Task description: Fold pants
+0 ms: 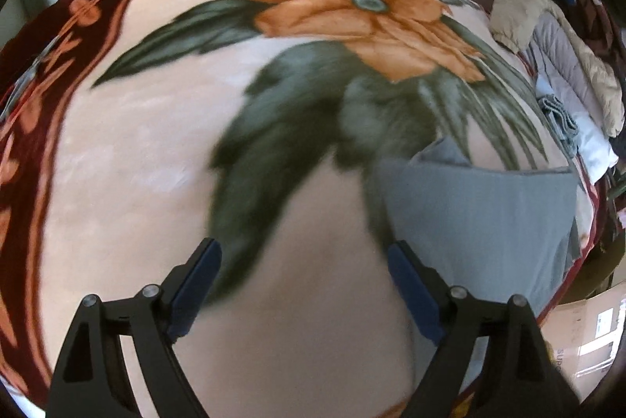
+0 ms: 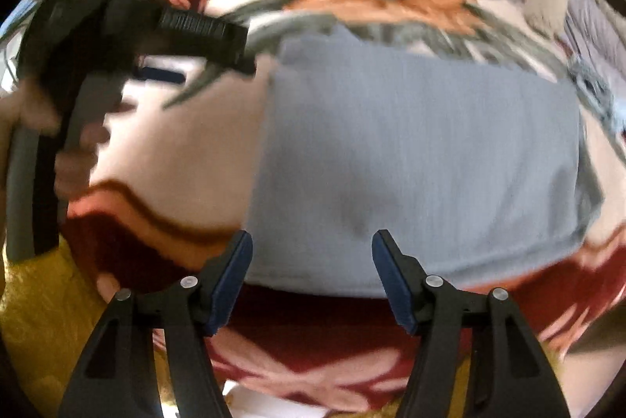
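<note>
In the left wrist view the left gripper stood nearest, its blue-padded fingers spread wide with only blanket between them. At about four o'clock from it lay the folded grey pants, touching neither pad. Beyond, toward twelve o'clock, the floral blanket showed a large orange flower, and at two o'clock a pile of clothes lay along the bed's edge. In the right wrist view the right gripper hung with its fingers apart, empty, above the near edge of the pants, a flat rectangle on the blanket. At ten o'clock the person's hand held the left gripper.
</note>
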`<control>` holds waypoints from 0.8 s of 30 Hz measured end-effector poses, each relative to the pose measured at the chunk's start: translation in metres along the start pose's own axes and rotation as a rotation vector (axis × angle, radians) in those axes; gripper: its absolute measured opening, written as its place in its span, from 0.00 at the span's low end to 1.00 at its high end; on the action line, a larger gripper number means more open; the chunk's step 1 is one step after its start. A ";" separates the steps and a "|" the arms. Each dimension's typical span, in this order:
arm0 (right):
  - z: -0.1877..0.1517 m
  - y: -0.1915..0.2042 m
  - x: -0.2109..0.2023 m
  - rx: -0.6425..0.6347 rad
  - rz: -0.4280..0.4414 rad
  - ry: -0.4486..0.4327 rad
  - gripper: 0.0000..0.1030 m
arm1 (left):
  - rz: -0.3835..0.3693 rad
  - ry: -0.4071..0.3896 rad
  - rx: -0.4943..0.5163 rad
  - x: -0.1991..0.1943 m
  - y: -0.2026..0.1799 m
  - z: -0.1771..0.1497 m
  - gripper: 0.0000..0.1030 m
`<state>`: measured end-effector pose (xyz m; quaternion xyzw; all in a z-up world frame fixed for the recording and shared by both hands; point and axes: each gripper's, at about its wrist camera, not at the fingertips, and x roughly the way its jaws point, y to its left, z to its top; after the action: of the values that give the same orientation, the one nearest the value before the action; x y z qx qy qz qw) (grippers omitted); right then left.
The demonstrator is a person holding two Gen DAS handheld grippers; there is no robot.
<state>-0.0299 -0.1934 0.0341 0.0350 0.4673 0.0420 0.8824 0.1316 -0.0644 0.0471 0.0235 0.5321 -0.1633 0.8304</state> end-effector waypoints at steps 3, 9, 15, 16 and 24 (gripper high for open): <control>0.015 0.006 0.012 0.004 0.000 0.013 0.63 | -0.014 0.002 -0.047 -0.014 0.017 -0.017 0.87; 0.034 0.016 0.037 0.050 -0.082 0.032 0.63 | -0.019 -0.009 -0.136 -0.035 0.050 -0.048 0.87; 0.038 0.031 0.057 -0.014 -0.162 0.055 0.63 | -0.002 -0.019 -0.145 -0.044 0.059 -0.064 0.87; 0.038 0.032 0.059 -0.020 -0.175 0.056 0.64 | -0.005 -0.016 -0.148 -0.044 0.059 -0.065 0.87; 0.038 0.034 0.064 -0.047 -0.214 0.051 0.68 | -0.010 0.001 -0.125 -0.041 0.048 -0.073 0.87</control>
<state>0.0359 -0.1540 0.0061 -0.0367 0.4897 -0.0407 0.8702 0.0668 0.0067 0.0454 -0.0308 0.5418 -0.1337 0.8292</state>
